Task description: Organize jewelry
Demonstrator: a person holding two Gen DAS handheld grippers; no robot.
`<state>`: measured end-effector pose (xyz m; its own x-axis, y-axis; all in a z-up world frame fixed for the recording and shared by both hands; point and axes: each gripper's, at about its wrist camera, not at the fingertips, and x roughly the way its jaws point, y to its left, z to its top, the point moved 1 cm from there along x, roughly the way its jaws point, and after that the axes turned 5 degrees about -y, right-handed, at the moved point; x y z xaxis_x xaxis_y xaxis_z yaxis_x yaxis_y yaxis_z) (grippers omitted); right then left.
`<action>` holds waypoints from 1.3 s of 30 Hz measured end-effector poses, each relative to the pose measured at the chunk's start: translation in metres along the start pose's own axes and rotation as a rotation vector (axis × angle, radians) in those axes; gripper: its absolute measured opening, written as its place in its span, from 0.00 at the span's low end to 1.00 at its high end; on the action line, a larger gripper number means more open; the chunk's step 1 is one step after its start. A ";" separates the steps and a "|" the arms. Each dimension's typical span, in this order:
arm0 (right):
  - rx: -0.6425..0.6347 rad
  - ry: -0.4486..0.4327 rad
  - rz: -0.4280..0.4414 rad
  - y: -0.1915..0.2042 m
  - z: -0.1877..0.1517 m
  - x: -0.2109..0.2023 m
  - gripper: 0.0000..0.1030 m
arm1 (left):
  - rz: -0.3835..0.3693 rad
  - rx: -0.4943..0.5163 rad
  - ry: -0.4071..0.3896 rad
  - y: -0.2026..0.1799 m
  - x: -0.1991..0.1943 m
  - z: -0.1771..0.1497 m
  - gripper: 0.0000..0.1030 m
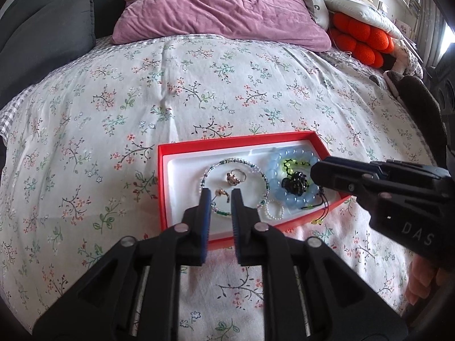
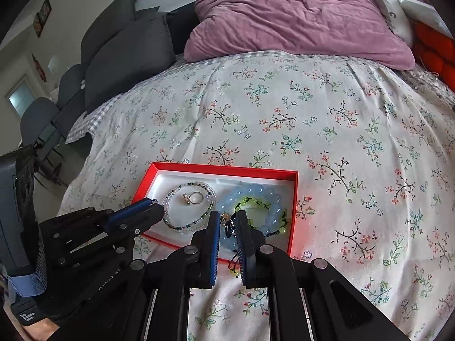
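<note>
Nearest us at lower centre, the left gripper (image 1: 220, 196) stands slightly parted over a small gold ring (image 1: 222, 193), pads clear of it. We judge the pieces already gathered in the red box (image 1: 161, 170) on the floral bedspread (image 1: 113, 108); releasing and withdrawing would come next. Only the right wrist view shows the right gripper (image 2: 228, 218), narrowly apart around a dark charm (image 2: 227, 221); whether it grips, we cannot tell.

White letters "DAS" stand on the black body of the right tongs (image 1: 315, 172).
</note>
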<state>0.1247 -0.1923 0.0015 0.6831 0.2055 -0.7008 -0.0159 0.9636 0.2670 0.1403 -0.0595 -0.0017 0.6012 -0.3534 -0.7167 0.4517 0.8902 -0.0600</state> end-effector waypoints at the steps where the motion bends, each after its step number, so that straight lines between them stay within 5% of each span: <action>1: 0.003 0.003 0.005 0.000 0.001 0.000 0.15 | 0.002 0.003 -0.001 0.000 0.000 0.000 0.27; 4: 0.010 0.013 0.013 -0.001 0.003 0.000 0.16 | 0.005 0.012 -0.012 -0.002 -0.005 0.001 0.45; 8: 0.002 0.016 0.016 0.002 0.002 -0.004 0.25 | 0.011 0.017 -0.026 -0.002 -0.013 0.002 0.57; 10: 0.002 0.007 0.021 0.003 0.002 -0.009 0.43 | 0.022 0.019 -0.032 -0.002 -0.019 0.002 0.66; 11: 0.005 -0.004 0.020 0.003 0.002 -0.012 0.65 | 0.028 0.021 -0.033 -0.002 -0.021 0.001 0.68; 12: 0.006 -0.023 0.018 0.004 0.002 -0.017 0.75 | 0.034 0.023 -0.033 -0.001 -0.024 0.000 0.72; 28: -0.061 0.004 -0.107 0.006 -0.026 -0.057 0.86 | 0.131 -0.030 0.058 0.001 -0.053 -0.031 0.99; 31: -0.060 0.020 -0.159 0.003 -0.036 -0.064 1.00 | 0.138 -0.068 0.102 0.002 -0.056 -0.042 0.99; 39: -0.058 0.050 -0.250 -0.004 -0.063 -0.081 1.00 | 0.166 -0.122 0.180 0.001 -0.071 -0.073 0.99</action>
<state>0.0234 -0.2020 0.0161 0.6344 -0.0330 -0.7723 0.1057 0.9934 0.0443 0.0500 -0.0128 -0.0019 0.5282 -0.1528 -0.8353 0.2675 0.9635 -0.0070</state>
